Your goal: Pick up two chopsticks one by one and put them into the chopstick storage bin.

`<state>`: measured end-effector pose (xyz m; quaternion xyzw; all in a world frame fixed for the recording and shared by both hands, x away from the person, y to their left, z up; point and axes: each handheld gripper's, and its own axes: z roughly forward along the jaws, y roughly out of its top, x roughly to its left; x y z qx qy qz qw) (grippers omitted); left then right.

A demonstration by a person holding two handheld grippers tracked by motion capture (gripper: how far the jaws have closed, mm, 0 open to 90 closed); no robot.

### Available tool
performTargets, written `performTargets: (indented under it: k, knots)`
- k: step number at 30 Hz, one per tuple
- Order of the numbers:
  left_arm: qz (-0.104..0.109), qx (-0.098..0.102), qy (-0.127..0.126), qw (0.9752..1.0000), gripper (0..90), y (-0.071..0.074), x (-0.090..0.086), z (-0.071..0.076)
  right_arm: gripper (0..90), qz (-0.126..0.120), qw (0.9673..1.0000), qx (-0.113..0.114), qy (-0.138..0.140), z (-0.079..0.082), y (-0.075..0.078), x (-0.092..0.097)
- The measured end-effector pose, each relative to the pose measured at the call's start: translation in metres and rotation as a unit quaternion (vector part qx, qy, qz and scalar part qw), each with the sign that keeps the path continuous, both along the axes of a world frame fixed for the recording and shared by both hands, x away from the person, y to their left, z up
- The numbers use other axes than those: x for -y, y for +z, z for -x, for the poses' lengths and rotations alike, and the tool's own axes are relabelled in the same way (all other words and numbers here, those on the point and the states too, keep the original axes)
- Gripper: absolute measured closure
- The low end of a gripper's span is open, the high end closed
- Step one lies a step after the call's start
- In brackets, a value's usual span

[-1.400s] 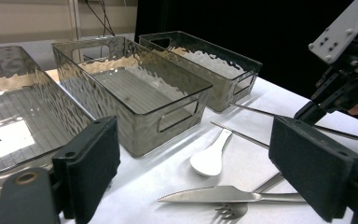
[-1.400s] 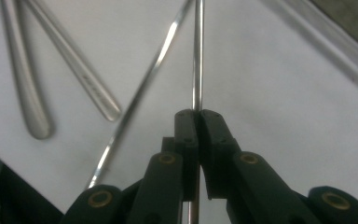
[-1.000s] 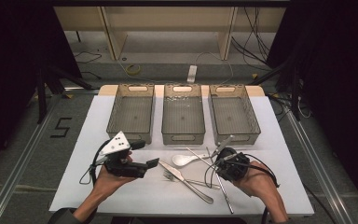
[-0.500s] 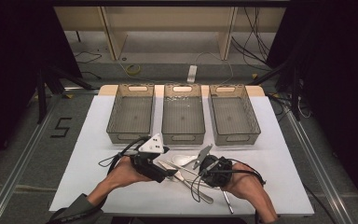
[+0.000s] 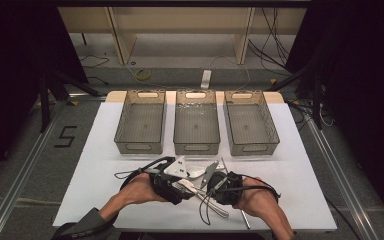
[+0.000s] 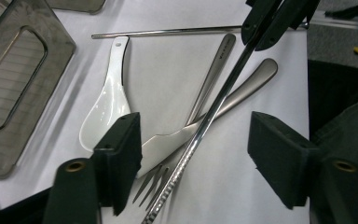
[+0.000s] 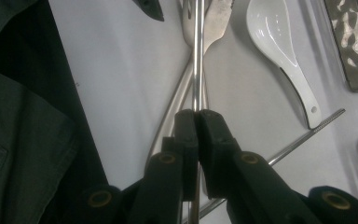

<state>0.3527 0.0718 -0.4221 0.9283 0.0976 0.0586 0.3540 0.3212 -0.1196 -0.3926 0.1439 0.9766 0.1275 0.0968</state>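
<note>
Chopstick [image 7: 196, 56] — steel, slim — sits clamped in our right claw [image 7: 196, 114], slanting above two forks [image 6: 223, 100] on the white counter [image 5: 95, 165]. Our left claw [image 6: 191, 154] has just been closing, jaws apart around the chopstick's ridged tip — not touching it.

A white table top [image 5: 105, 150] is seen at centre; grey floor [image 5: 25, 145] is marked "5" [image 5: 66, 136] at 9 o'clock, wooden shelving [image 5: 180, 30] stands at 12, and darkness surrounds both sides
</note>
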Motion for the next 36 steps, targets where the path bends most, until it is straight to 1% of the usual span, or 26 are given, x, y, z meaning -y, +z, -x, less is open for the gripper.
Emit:
performTargets:
  k: [1,4,5,6,9,10,11,12,13,16,18,19,20,21,22,23,25,28,29,30,31,32,33,34,35,36]
  knots:
    - [-0.006,0.004,-0.008,0.9999,38.5,0.000,0.000,0.001,86.4,0.006,1.0000,0.001,0.007,0.001,0.000,-0.001]
    - [-0.010,0.006,-0.018,0.9998,44.2,-0.001,0.001,0.002,86.4,0.002,1.0000,0.000,0.008,0.003,-0.001,-0.002]
    - [-0.022,0.013,-0.027,0.9993,45.6,-0.001,0.001,0.005,86.4,0.008,0.9998,-0.002,0.018,0.002,-0.002,-0.003]
    - [-0.022,0.013,-0.027,0.9993,47.1,-0.001,0.001,0.005,86.4,0.009,0.9998,-0.002,0.015,0.003,-0.002,-0.004]
    - [-0.023,0.017,-0.041,0.9988,52.6,0.001,0.002,0.008,86.4,0.011,0.9996,-0.003,0.027,0.003,-0.004,-0.006]
    - [-0.023,0.017,-0.041,0.9988,54.3,0.001,0.002,0.008,86.4,0.011,0.9996,-0.003,0.027,0.003,-0.004,-0.006]
    - [-0.027,0.017,-0.049,0.9983,56.4,0.000,0.003,0.009,86.4,0.017,0.9994,-0.006,0.029,0.004,-0.004,-0.008]
    - [-0.027,0.017,-0.049,0.9983,57.9,0.000,0.003,0.009,86.4,0.013,0.9996,-0.006,0.026,0.005,-0.004,-0.009]
    - [-0.031,0.021,-0.057,0.9977,59.8,0.000,0.003,0.010,86.4,0.016,0.9994,-0.006,0.031,0.005,-0.005,-0.009]
    - [-0.026,0.017,-0.064,0.9974,65.9,0.000,0.005,0.014,86.4,0.019,0.9992,-0.006,0.036,0.006,-0.006,-0.011]
    - [-0.029,0.017,-0.067,0.9972,67.9,0.000,0.006,0.015,86.4,0.017,0.9991,-0.006,0.039,0.006,-0.006,-0.012]
    - [-0.037,0.018,-0.071,0.9967,68.7,-0.002,0.007,0.016,86.4,0.017,0.9990,-0.005,0.042,0.007,-0.005,-0.012]
    - [-0.037,0.018,-0.071,0.9967,69.5,-0.002,0.007,0.016,86.4,0.017,0.9990,-0.004,0.042,0.008,-0.005,-0.013]
    - [-0.031,0.013,-0.067,0.9972,70.7,-0.003,0.008,0.018,86.4,0.017,0.9988,-0.006,0.045,0.008,-0.004,-0.013]
    - [-0.031,0.013,-0.067,0.9972,71.9,-0.003,0.008,0.018,86.4,0.032,0.9974,0.004,0.065,0.006,-0.003,-0.012]
    - [-0.035,0.016,-0.072,0.9966,71.9,-0.003,0.008,0.018,86.4,0.032,0.9974,0.004,0.065,0.006,-0.003,-0.012]
    - [-0.040,0.016,-0.077,0.9961,76.5,-0.003,0.009,0.018,86.4,0.021,0.9983,-0.006,0.054,0.010,-0.005,-0.014]
    - [-0.040,0.016,-0.078,0.9960,78.5,-0.004,0.009,0.018,86.4,0.024,0.9976,-0.003,0.064,0.009,-0.004,-0.014]
    - [-0.019,0.001,-0.071,0.9973,79.3,-0.007,0.010,0.022,86.3,0.023,0.9975,-0.004,0.066,0.009,-0.005,-0.014]
    - [-0.019,0.001,-0.071,0.9973,80.0,-0.007,0.010,0.022,86.3,0.023,0.9975,-0.004,0.066,0.009,-0.005,-0.014]
    - [-0.043,0.016,-0.090,0.9949,80.8,-0.004,0.009,0.020,86.3,0.027,0.9968,-0.002,0.075,0.010,-0.005,-0.014]
    - [-0.043,0.016,-0.090,0.9949,81.5,-0.004,0.009,0.020,86.3,0.027,0.9968,-0.002,0.075,0.010,-0.005,-0.014]
    - [-0.017,0.001,-0.083,0.9964,82.5,-0.006,0.010,0.025,86.0,0.023,0.9967,-0.001,0.077,0.010,-0.005,-0.014]
    - [-0.017,0.001,-0.083,0.9964,83.4,-0.006,0.010,0.025,86.0,0.023,0.9967,-0.001,0.077,0.010,-0.005,-0.014]
    - [-0.043,0.011,-0.117,0.9921,84.6,-0.003,0.007,0.021,85.1,0.014,0.9972,-0.003,0.073,0.012,-0.004,-0.013]
    - [-0.043,0.011,-0.117,0.9921,85.4,-0.003,0.007,0.021,84.4,0.016,0.9968,-0.004,0.078,0.012,-0.003,-0.012]
